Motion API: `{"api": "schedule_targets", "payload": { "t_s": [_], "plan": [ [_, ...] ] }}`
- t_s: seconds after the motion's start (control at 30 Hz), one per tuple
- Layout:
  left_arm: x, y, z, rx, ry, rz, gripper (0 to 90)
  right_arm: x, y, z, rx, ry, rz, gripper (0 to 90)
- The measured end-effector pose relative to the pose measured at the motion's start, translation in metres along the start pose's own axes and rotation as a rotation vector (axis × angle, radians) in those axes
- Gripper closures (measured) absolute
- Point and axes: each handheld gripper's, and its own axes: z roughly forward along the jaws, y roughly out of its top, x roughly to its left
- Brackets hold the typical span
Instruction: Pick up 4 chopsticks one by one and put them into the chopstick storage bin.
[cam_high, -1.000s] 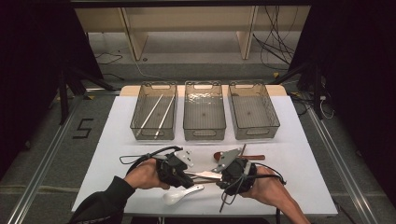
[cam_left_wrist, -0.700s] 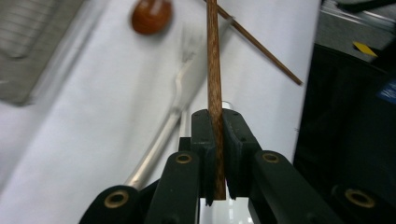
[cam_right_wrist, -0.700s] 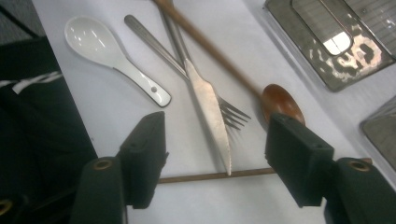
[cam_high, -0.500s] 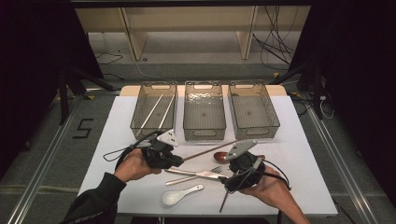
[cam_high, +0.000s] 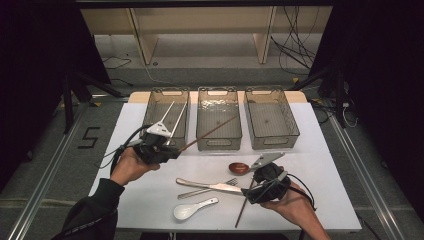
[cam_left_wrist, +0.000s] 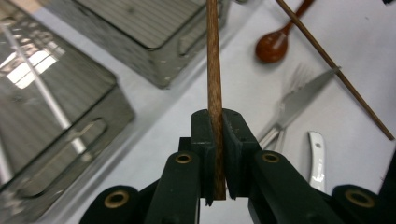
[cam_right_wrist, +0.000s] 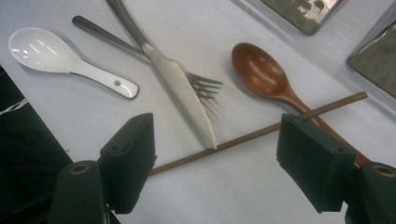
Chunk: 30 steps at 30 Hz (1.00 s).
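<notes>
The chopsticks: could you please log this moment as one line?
left gripper: shut on raised chopstick | right gripper: fingers just opened, over second chopstick lying on table | bins: three

A reddish-brown wooden chopstick (cam_left_wrist: 214, 70) sits between black jaws, and a second brown chopstick (cam_right_wrist: 243, 137) lies on the white table (cam_high: 325, 165). At the table's twelve o'clock stand three smoky grey, see-through bins (cam_high: 218, 118), the leftmost holding pale silvery sticks (cam_high: 172, 120). Toward six o'clock lie a glossy white spoon (cam_right_wrist: 56, 58), a silver knife (cam_right_wrist: 180, 88), a silver fork (cam_right_wrist: 201, 84) and a dark red-brown spoon (cam_right_wrist: 259, 72).
</notes>
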Motion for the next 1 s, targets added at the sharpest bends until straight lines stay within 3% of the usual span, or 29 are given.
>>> {"api": "schedule_targets", "payload": {
  "t_s": [0.2, 0.43, 0.67, 1.0],
  "plan": [
    [0.024, -0.003, -0.008, -0.029, 0.065, -0.071, 83.6, -0.005, -0.006, 0.005, 0.027, -0.002, 0.042, 27.1],
    [0.049, -0.004, -0.012, -0.038, 0.133, -0.138, 83.6, -0.005, -0.01, 0.008, 0.042, -0.002, 0.045, 26.2],
    [0.073, -0.002, -0.004, -0.022, 0.173, -0.186, 83.7, -0.005, -0.013, 0.01, 0.051, 0.002, 0.045, 26.2],
    [0.105, -0.002, 0.011, -0.011, 0.25, -0.286, 83.6, -0.006, -0.014, 0.01, 0.051, 0.003, 0.048, 26.2]
  ]
}}
